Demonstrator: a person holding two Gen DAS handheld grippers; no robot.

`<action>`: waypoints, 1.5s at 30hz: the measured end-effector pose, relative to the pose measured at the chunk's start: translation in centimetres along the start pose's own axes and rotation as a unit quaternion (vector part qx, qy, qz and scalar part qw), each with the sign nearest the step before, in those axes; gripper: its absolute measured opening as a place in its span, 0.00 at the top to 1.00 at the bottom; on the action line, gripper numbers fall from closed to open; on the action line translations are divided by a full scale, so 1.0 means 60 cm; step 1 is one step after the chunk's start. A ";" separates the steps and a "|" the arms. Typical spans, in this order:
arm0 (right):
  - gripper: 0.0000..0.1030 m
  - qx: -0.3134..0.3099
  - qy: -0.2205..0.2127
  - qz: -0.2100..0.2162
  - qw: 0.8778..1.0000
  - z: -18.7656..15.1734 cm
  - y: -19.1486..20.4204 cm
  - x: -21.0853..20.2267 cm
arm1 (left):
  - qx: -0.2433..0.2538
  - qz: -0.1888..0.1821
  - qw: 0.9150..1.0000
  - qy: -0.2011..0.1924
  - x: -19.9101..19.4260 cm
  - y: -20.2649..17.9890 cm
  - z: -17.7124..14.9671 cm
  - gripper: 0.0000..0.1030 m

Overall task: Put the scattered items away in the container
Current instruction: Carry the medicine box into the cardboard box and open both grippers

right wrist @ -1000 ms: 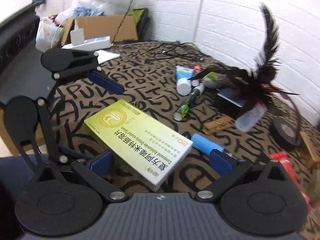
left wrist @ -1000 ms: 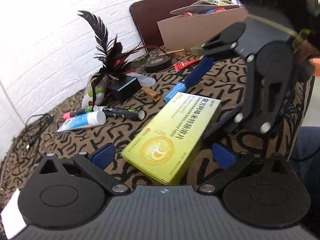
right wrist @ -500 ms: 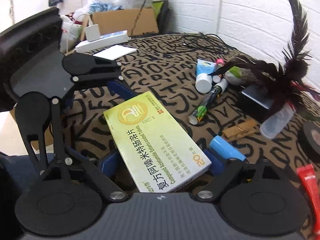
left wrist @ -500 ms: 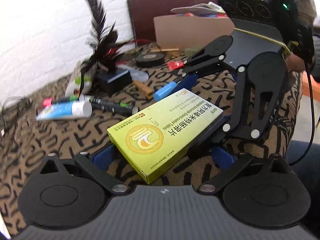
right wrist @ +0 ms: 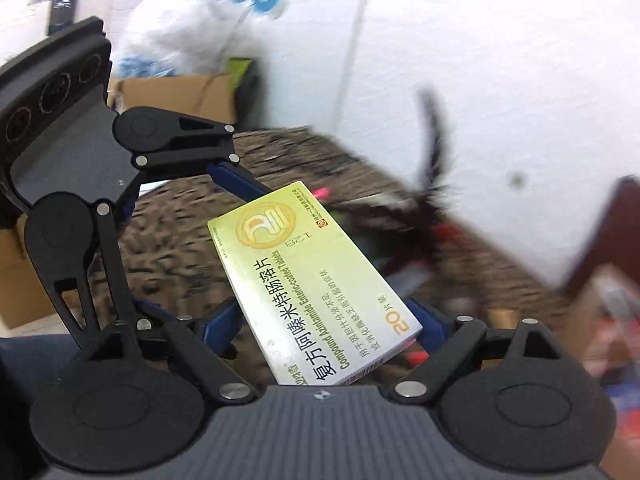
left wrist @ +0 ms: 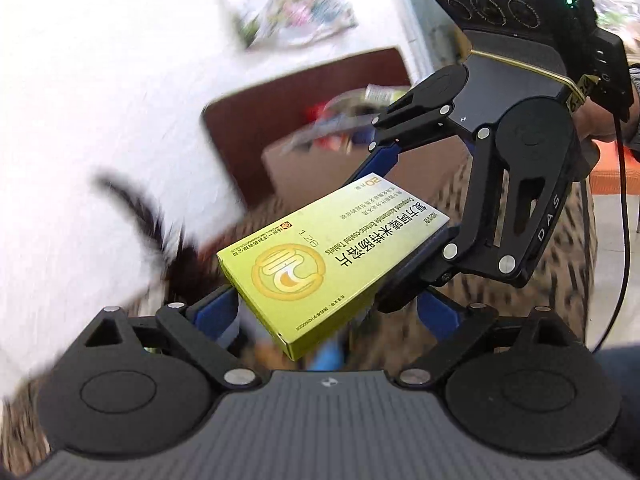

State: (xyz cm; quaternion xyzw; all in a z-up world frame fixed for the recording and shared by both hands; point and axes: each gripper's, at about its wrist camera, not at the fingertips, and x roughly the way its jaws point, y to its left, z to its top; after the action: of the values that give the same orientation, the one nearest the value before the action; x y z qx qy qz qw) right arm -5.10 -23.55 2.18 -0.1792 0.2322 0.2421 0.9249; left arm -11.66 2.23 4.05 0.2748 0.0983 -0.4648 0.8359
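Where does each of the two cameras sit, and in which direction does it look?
Left wrist: on the left gripper, looking along its fingers at the yellow-green medicine box; the right gripper and a hand behind it show.
Right wrist: on the right gripper, looking at the same box from its other end; the left gripper shows.
Shared: the box, held off the patterned tablecloth between both grippers, and the black feathers.

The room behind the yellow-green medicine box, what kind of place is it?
Probably a cluttered storeroom or workroom, not a tidy home: a white brick-pattern wall, a brown cardboard carton under stuffed white plastic bags, and a table in letter-print brown cloth.
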 end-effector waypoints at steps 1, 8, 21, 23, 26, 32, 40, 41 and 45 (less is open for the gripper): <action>0.12 -0.001 -0.003 -0.018 1.000 0.001 -0.016 -0.014 | 0.009 -0.004 1.000 -0.008 0.014 -0.001 0.019 0.05; 0.12 0.001 -0.001 -0.130 0.992 -0.009 -0.145 -0.083 | 0.072 -0.023 0.996 -0.053 0.139 -0.011 0.143 0.05; 0.13 0.052 0.042 -0.205 0.976 -0.086 -0.318 -0.026 | 0.126 0.007 0.992 -0.032 0.329 -0.034 0.183 0.07; 0.06 0.052 0.042 -0.203 0.977 -0.090 -0.314 -0.027 | 0.126 0.007 0.992 -0.029 0.318 -0.036 0.177 0.07; 0.00 0.046 0.037 -0.206 0.977 -0.093 -0.298 -0.032 | 0.132 0.012 0.991 -0.036 0.303 -0.040 0.165 0.06; 0.00 0.048 0.018 -0.203 0.978 -0.090 -0.268 -0.053 | 0.126 0.020 0.990 -0.052 0.259 -0.052 0.155 0.04; 0.00 0.017 -0.002 -0.157 0.988 -0.058 -0.171 -0.052 | 0.135 0.031 0.988 -0.063 0.189 -0.069 0.121 0.01; 0.00 0.016 -0.005 -0.145 0.989 -0.055 -0.155 -0.048 | 0.135 0.031 0.989 -0.059 0.185 -0.070 0.115 0.01; 0.00 0.019 -0.016 -0.077 0.997 -0.054 -0.088 -0.020 | 0.124 0.036 0.991 -0.043 0.139 -0.083 0.059 0.00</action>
State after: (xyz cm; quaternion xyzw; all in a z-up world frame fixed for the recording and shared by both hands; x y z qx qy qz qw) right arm -4.35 -29.74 1.29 -0.1752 0.2071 0.1686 0.9476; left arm -11.54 -7.81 1.69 0.3590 -0.0059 -0.4544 0.8152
